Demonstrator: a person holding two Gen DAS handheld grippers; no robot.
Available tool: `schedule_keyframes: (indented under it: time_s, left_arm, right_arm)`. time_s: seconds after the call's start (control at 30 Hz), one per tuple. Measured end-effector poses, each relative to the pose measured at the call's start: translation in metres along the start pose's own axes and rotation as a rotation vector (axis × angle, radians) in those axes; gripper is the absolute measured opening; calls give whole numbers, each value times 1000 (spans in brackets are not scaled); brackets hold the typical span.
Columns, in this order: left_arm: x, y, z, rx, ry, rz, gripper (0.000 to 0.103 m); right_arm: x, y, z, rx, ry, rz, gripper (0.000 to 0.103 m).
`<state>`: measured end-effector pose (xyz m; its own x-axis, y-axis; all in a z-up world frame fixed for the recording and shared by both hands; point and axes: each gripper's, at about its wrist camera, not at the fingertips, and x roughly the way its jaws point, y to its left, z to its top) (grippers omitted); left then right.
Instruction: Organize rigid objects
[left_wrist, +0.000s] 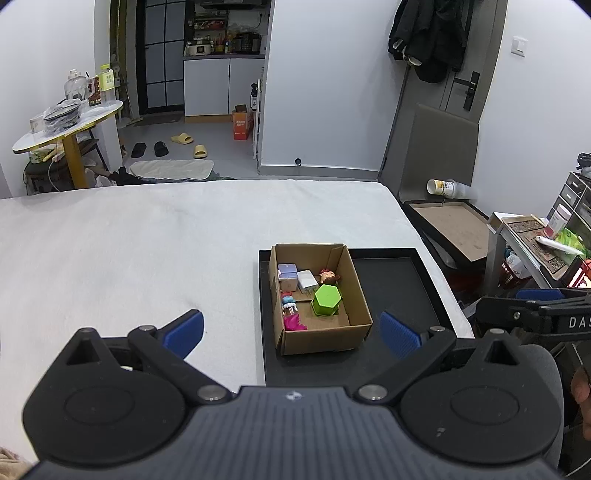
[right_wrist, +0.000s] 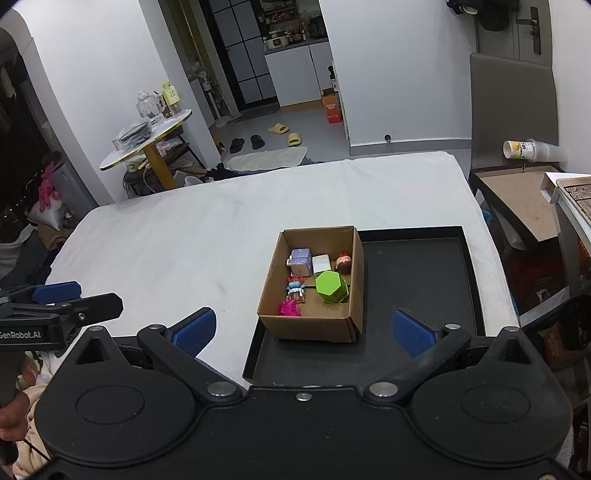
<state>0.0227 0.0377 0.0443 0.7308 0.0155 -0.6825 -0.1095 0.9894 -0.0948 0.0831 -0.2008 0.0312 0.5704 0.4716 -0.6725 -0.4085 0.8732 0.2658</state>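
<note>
Blue pads of the left hand-held gripper (left_wrist: 291, 334) stand wide apart with nothing between them, hovering over the near edge of a white bed (left_wrist: 147, 251); the right hand-held gripper (right_wrist: 303, 330) is likewise spread and empty, poised over the near rim of a black tray (right_wrist: 417, 280). That tray lies flat on the right part of the bed, and a brown cardboard box (right_wrist: 354, 258) sits open-topped in the tray's left half, its near wall just beyond both sets of fingers. Inside the box, nearest, lies a pink toy (right_wrist: 289, 308), with a small blue-haired figure (right_wrist: 295, 287) just past it along the left wall. To their right rests a green hexagonal container (right_wrist: 331, 286). Farther back sit a pale purple cube (right_wrist: 300, 261), a white block (right_wrist: 322, 263) beside it, and a small brown-headed figurine (right_wrist: 344, 262) in the far right corner. The right half of the tray is bare. Beyond the bed, slippers (left_wrist: 188, 144) lie on the grey floor
</note>
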Motion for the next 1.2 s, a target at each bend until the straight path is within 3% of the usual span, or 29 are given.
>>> schedule_keyframes:
  time_s: [1.2]
  left_arm:
    - [-7, 9, 2, -10, -12, 16, 101]
  right_arm:
    - [-5, 2, 2, -28, 1, 10, 103]
